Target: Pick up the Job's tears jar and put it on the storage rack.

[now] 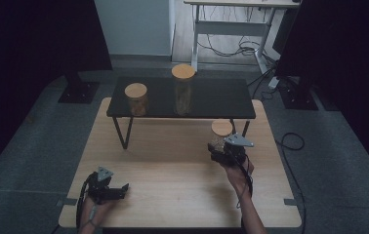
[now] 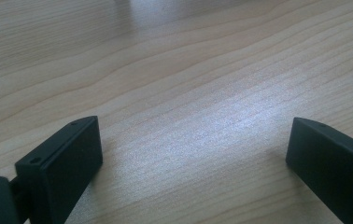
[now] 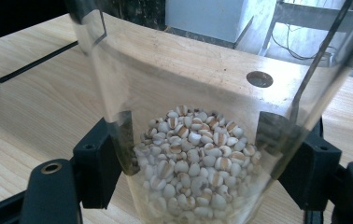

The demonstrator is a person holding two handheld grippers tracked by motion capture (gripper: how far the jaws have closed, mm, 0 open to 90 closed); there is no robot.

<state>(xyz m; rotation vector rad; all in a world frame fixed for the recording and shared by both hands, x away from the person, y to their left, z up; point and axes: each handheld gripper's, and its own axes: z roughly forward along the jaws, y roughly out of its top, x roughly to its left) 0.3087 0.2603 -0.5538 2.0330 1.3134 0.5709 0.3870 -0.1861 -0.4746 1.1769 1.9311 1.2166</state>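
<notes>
My right gripper (image 1: 220,146) is shut on a clear glass jar (image 1: 220,135) with a cork lid, held just above the wooden table (image 1: 173,170) at its right side, in front of the black shelf (image 1: 212,97). Up close, the jar (image 3: 202,140) holds pale grains in its lower part, and both black pads (image 3: 104,158) press on its glass wall. My left gripper (image 1: 119,190) rests low at the table's front left with its jaws wide apart. Between its pads (image 2: 67,158) lies bare wood.
Two more cork-lidded jars stand on the black shelf: a short one (image 1: 136,99) at the left and a tall one (image 1: 183,88) in the middle. The shelf's thin metal legs (image 1: 122,131) stand on the table. Cables (image 1: 290,141) lie on the floor at the right.
</notes>
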